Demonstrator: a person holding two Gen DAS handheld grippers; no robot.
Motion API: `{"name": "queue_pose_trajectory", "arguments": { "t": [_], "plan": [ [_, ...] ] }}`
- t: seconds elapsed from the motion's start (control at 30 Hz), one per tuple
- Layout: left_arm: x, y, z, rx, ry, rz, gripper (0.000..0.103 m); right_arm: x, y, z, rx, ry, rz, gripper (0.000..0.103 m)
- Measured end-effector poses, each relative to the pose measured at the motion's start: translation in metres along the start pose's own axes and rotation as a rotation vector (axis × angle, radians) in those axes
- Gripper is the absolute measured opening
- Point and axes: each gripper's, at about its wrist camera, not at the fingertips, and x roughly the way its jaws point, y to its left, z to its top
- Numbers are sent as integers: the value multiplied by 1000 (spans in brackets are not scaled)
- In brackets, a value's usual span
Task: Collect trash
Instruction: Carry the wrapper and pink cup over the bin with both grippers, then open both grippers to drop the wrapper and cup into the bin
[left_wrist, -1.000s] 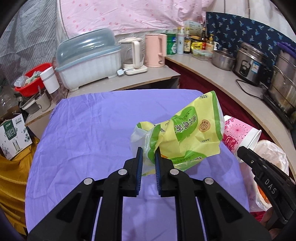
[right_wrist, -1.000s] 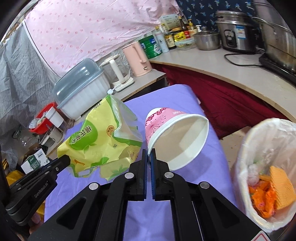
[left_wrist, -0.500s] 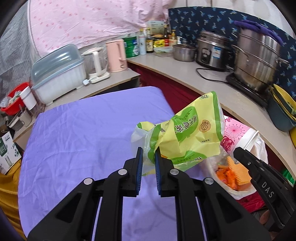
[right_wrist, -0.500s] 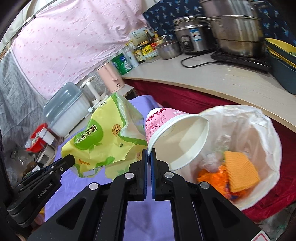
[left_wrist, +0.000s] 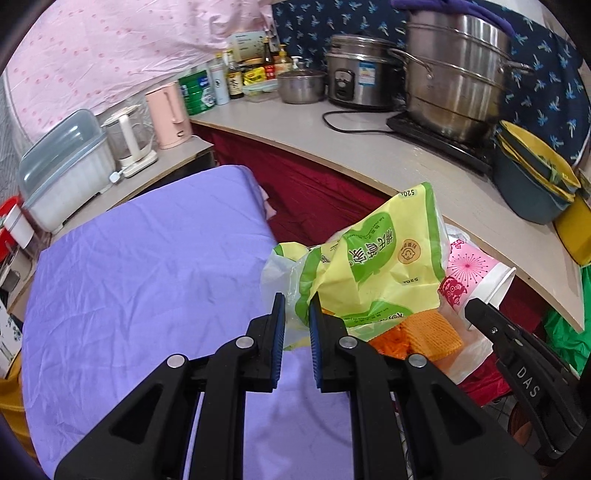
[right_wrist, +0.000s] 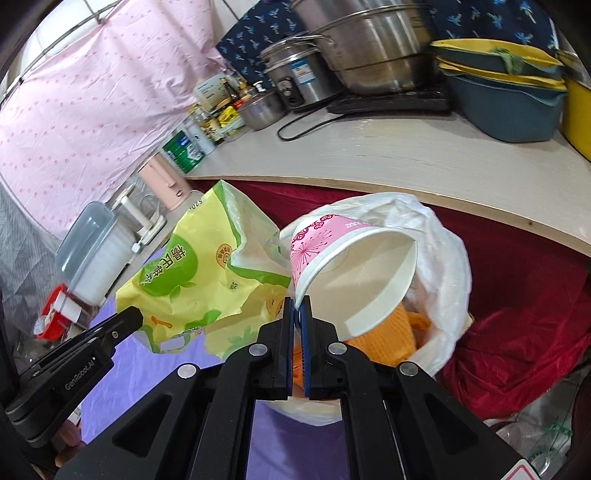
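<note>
The left tool (left_wrist: 295, 306) is clamped on a corner of the yellow-green snack bag (left_wrist: 373, 266), which hangs in the air past the right edge of the purple tabletop (left_wrist: 147, 280). The right tool (right_wrist: 296, 308) is pinched tight on the rim of the pink paper cup (right_wrist: 347, 258), tilted with its open mouth toward the camera. Bag and cup sit side by side, touching or nearly so, both above the trash bin lined with a white plastic bag (right_wrist: 439, 251). The bin stands between the tabletop's edge and the red cloth (right_wrist: 524, 295) hanging under the curved counter (right_wrist: 406, 158).

The purple tabletop is bare and wide open to the left. To the right the counter edge runs close behind the bin, and stacked bowls (left_wrist: 532, 177) and a large steel pot (left_wrist: 454, 74) stand on it. An orange wrapper (right_wrist: 395, 325) lies in the bin under the cup.

The cup covers much of the bin's opening, and the snack bag hides the bin's near rim in the left view. The cup's base is out of sight behind the bag there.
</note>
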Motion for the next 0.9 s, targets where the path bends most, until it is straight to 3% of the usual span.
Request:
{"name": "queue_pose_trajectory", "arguments": {
  "t": [0.2, 0.43, 0.5, 0.57, 0.83, 0.9],
  "plan": [
    [24, -22, 3, 28, 33, -19, 14, 6, -21, 2, 28, 4, -26, 4],
    [40, -21, 4, 9, 55, -8, 19, 14, -23, 3, 35, 9, -42, 4],
    [40, -18, 4, 0, 55, -1, 34, 17, -22, 4, 35, 11, -41, 4],
    [40, -14, 3, -10, 47, 10, 42, 19, -20, 5, 34, 14, -37, 4],
    [35, 0, 2, -27, 39, 36, 43, 33, 0, 8, 9, 25, -15, 6],
    [33, 3, 1, -35, 39, 45, 43, 39, 3, 8, 6, 40, -8, 11]
  ]
}}
